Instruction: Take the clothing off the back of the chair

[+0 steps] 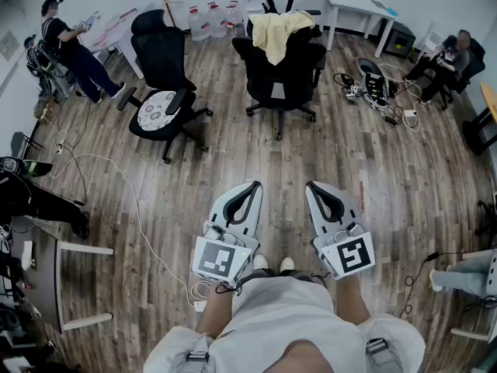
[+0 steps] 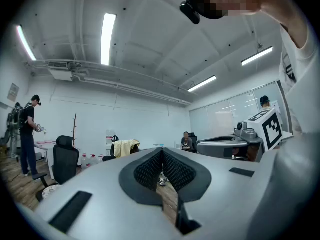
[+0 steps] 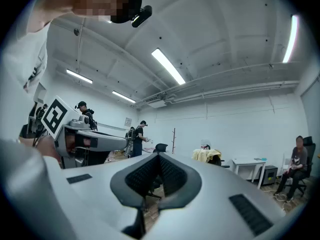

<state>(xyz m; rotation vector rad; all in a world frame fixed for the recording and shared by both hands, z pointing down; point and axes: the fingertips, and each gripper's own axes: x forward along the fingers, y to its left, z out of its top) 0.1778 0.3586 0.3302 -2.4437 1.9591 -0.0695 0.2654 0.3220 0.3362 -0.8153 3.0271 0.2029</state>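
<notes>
My left gripper point(image 1: 250, 186) and right gripper point(image 1: 316, 186) clenched, empty. Pale yellow cloth garment point(image 1: 278, 29) drapes black office chair point(image 1: 283, 80) well ahead; second black chair point(image 1: 159, 53) beside. Only head view shows white floor cable point(image 1: 138, 208).

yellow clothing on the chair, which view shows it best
The head view: the clothing lies draped over the chair back, whole and unblocked. In the left gripper view the clothing is only a small, far yellow patch, and in the right gripper view too.
</notes>
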